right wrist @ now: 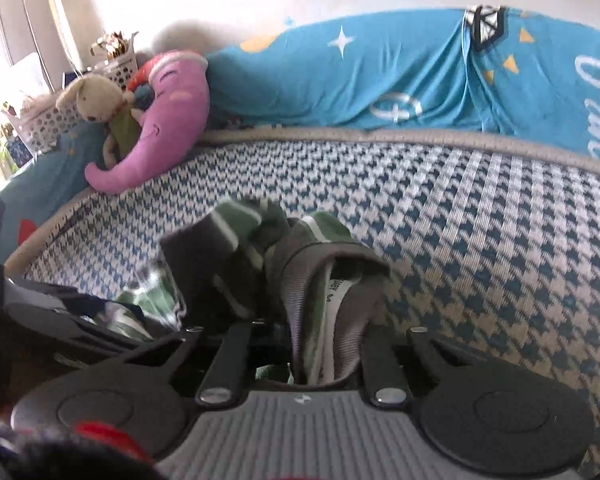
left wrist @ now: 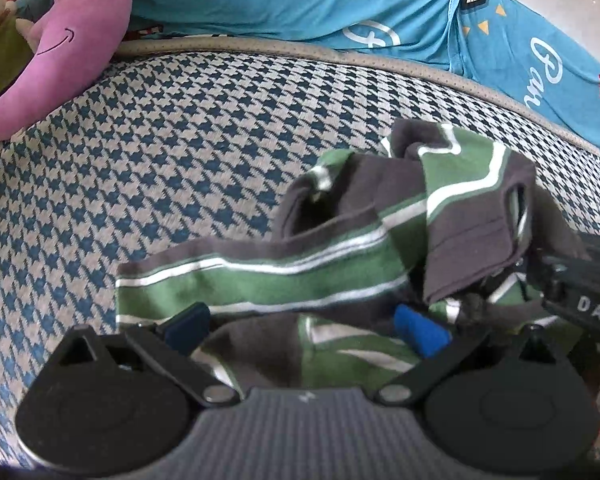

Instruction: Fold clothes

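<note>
A crumpled green, grey and white striped garment (left wrist: 340, 248) lies bunched on a blue-and-cream houndstooth mat (left wrist: 160, 160), filling the lower centre and right of the left wrist view. The left gripper (left wrist: 304, 330), at the bottom of that frame, has its blue-padded fingers (left wrist: 420, 334) spread wide, with cloth lying between and beneath them, not pinched. At the right edge of the same frame, the black body of the right gripper (left wrist: 580, 292) reaches in against the garment's grey fold.

In the right wrist view, the right gripper (right wrist: 324, 356) holds a grey ribbed edge of the garment (right wrist: 312, 288) bunched between its arms at lower centre (the fingertips themselves are buried in cloth, so how tightly they press cannot be told for certain).

Along the top of both frames runs a turquoise printed bedsheet (right wrist: 380, 76); a purple plush toy (right wrist: 168, 120) and a beige stuffed rabbit (right wrist: 96, 96) sit at upper left.
</note>
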A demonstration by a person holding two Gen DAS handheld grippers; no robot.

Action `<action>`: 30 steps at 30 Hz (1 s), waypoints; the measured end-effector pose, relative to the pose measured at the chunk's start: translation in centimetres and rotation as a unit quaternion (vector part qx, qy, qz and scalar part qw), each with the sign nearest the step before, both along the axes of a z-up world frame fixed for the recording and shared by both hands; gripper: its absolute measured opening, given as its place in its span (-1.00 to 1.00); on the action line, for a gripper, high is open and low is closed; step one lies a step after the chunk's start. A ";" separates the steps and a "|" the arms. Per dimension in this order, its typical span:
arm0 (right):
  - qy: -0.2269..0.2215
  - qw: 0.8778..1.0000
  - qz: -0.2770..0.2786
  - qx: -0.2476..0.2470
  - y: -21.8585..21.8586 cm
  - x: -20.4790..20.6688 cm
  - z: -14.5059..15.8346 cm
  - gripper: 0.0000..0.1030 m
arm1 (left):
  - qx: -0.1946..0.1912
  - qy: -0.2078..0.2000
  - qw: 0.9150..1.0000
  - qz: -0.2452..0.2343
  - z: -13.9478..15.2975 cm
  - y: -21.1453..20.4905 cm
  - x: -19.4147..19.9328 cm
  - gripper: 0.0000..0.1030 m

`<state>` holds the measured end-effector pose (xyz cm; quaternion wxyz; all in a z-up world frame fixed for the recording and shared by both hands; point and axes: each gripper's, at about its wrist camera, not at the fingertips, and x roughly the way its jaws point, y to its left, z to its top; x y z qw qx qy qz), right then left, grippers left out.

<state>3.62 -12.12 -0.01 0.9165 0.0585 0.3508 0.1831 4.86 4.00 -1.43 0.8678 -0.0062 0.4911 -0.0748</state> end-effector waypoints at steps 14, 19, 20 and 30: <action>-0.082 0.995 -0.042 0.042 -3.2 -1.2 4.7 -0.72 | -0.019 -0.040 0.999 0.006 1.1 -5.2 1.1 0.98; -0.107 0.991 -0.061 0.050 -4.7 -1.6 5.8 -0.72 | -0.034 -0.062 0.997 0.011 1.7 -6.8 1.4 0.98; -0.113 0.990 -0.065 0.051 -5.0 -1.7 6.0 -0.72 | -0.037 -0.065 0.997 0.012 1.8 -7.2 1.5 0.98; -0.119 0.987 -0.099 0.043 -7.4 -1.8 6.1 -0.59 | -0.035 -0.061 0.997 0.011 1.3 -9.9 2.4 0.99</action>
